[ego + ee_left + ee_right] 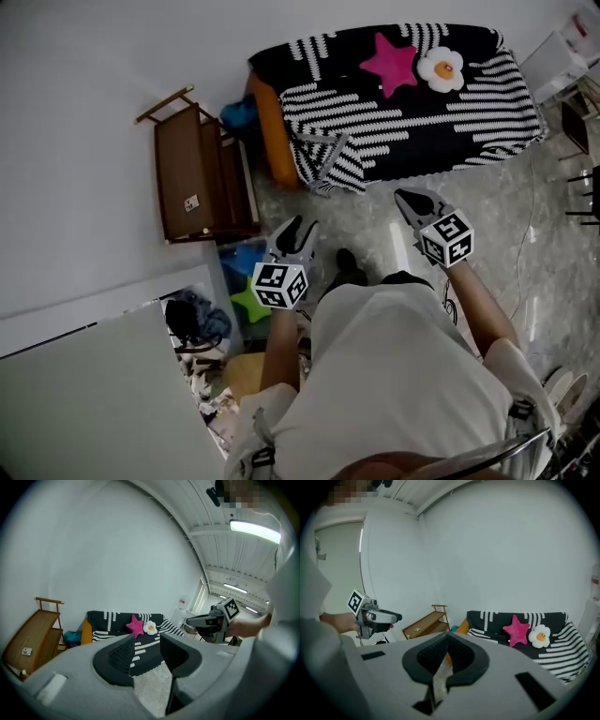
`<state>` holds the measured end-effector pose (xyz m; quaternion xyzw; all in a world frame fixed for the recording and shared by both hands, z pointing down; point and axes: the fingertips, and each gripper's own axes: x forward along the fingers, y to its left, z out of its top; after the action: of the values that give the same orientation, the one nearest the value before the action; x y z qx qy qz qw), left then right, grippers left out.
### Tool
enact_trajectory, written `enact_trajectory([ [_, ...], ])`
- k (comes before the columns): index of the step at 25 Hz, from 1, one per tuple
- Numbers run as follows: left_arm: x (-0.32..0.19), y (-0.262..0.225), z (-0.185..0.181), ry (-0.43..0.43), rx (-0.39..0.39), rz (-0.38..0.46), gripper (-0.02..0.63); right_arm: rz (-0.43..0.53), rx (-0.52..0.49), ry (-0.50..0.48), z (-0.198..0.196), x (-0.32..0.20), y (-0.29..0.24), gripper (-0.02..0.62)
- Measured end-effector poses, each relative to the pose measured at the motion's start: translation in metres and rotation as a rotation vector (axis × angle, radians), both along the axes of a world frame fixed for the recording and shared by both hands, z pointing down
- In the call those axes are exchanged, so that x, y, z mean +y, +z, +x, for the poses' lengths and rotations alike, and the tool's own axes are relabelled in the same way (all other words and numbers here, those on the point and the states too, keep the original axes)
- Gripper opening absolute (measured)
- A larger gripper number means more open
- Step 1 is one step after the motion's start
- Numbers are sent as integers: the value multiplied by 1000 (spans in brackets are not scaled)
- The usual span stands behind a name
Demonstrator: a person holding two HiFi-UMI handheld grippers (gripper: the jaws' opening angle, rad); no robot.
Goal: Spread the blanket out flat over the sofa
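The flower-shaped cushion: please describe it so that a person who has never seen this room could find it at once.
Against the white wall stands a sofa covered by a black blanket with white stripes. Two small cushions sit side by side at its back. Beside the pink star cushion, the flower cushion is the white one, with round petals and an orange-yellow centre.

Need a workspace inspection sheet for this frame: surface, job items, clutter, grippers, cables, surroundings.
Surface: sofa, orange side showing, the rest covered.
Job's things: blanket lies over the sofa, near-left corner folded over; star cushion and flower cushion on top.
Clutter: tilted wooden rack; blue item beside sofa; loose pile at the person's left.
Grippers: left hand-held gripper open, empty; right hand-held gripper shut, empty; both short of the sofa.
Cables: thin cable on the floor.
Surroundings: white wall.
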<state>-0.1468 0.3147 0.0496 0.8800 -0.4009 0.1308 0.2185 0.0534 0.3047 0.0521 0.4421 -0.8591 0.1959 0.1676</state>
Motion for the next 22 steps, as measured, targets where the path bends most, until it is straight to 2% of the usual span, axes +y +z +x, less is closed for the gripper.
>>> enact_trajectory([
  [11,-60,31,-10,50,-5,-65,173,-57,22,34,-16,-53,23,3],
  [17,-86,55,12,45,-15,-113,173,-103,21,26,5,-86,44,3],
  [22,-116,83,37,8,-27,-153,173,-155,14,-15,26,-129,75,3],
])
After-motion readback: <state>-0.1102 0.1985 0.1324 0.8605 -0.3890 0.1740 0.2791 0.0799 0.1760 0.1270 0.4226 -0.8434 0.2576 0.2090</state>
